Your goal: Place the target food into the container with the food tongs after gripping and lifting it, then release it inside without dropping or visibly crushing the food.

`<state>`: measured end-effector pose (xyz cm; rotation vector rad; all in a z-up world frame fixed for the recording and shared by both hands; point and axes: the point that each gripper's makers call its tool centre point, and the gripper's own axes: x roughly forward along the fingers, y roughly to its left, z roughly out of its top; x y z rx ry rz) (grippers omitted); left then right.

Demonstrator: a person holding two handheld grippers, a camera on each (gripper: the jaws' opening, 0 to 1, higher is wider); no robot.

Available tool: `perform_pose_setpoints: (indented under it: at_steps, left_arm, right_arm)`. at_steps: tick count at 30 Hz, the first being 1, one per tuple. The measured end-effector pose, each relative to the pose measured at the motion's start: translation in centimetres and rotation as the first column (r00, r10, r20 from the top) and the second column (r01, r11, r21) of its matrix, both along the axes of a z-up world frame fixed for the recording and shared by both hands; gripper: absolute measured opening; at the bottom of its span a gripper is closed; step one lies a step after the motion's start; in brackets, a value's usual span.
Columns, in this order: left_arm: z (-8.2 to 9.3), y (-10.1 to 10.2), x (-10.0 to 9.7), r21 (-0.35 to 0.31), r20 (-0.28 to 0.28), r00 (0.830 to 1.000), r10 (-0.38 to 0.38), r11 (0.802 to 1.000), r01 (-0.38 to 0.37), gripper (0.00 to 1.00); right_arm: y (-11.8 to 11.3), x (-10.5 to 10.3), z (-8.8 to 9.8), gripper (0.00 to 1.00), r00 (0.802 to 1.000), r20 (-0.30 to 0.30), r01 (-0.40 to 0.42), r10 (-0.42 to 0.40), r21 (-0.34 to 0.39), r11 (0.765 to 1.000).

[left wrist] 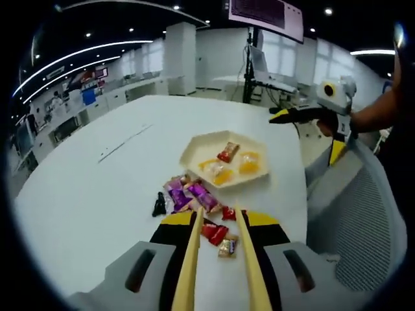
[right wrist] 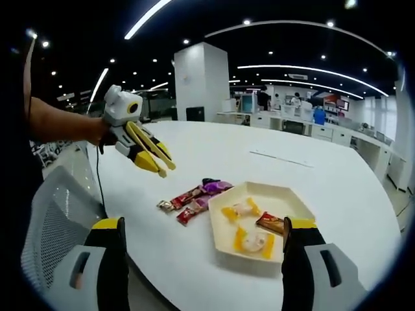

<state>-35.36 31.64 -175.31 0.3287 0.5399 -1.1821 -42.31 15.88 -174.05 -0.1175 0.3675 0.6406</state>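
1. Open-plan office behind; white round table [left wrist: 97, 188] carries everything.
2. Left gripper [left wrist: 222, 259] holds wooden food tongs [left wrist: 220, 253], tips apart and holding nothing, hovering over the loose wrapped snacks [left wrist: 194, 197] near the table's near edge.
3. Just beyond the pile sits the cream hexagonal container [left wrist: 194, 150], already holding a few wrapped pieces, yellow and red.
4. Judgement: task partly done; several snacks are left outside, and the next grip has not begun.
5. Right gripper [right wrist: 201, 259] is wide open and empty, above the container [right wrist: 285, 206].
6. Right gripper view adds the left gripper from outside, raised above the table edge; its tongs' gap is unclear there.
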Motion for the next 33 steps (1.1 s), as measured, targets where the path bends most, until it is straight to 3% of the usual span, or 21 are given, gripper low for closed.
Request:
perform_pose_setpoints:
  at_steps: [3, 4, 5, 7, 12, 18, 21, 33]
  left_arm:
    - [0.1, 0.1, -0.2, -0.022, -0.006, 1.000, 0.017, 1.000, -0.017, 0.24]
    - [0.3, 0.0, -0.2, -0.027, 0.029, 1.000, 0.011, 1.000, -0.010, 0.24]
    - [0.3, 0.0, -0.2, -0.027, 0.029, 1.000, 0.012, 1.000, -0.012, 0.24]
    - [0.0, -0.1, -0.5, -0.039, -0.005, 1.000, 0.007, 0.999, -0.007, 0.24]
    - [-0.9, 0.0, -0.9, -0.011, 0.008, 1.000, -0.007, 1.000, 0.007, 0.25]
    - [-0.6, 0.0, -0.7, -0.043, -0.011, 1.000, 0.003, 0.999, -0.003, 0.24]
    - [-0.9, 0.2, -0.5, -0.014, 0.034, 0.999, -0.001, 1.000, 0.002, 0.25]
    - [-3.2, 0.3, -1.0, 0.016, 0.022, 0.999, -0.025, 1.000, 0.025, 0.25]
  right_arm:
    - [0.3, -0.1, 0.0, 0.99, 1.000, -0.006, -0.014, 0.014, 0.000, 1.000]
    - [0.3, -0.1, -0.1, 0.99, 1.000, -0.007, -0.017, 0.017, 0.000, 1.000]
    - [0.3, -0.2, -0.2, 0.99, 1.000, -0.012, -0.019, 0.019, -0.002, 1.000]
    - [0.4, -0.2, -0.1, 0.99, 1.000, -0.009, -0.019, 0.019, -0.003, 1.000]
    - [0.1, -0.1, 0.0, 0.99, 1.000, -0.006, -0.006, 0.006, 0.002, 1.000]
    - [-0.1, 0.0, 0.0, 0.99, 1.000, -0.003, 0.006, -0.006, 0.004, 1.000]
    - [-0.1, 0.0, -0.1, 0.99, 1.000, -0.006, 0.003, -0.003, -0.002, 1.000]
    - [-0.2, 0.0, 0.0, 0.98, 1.000, -0.005, 0.013, -0.013, 0.003, 1.000]
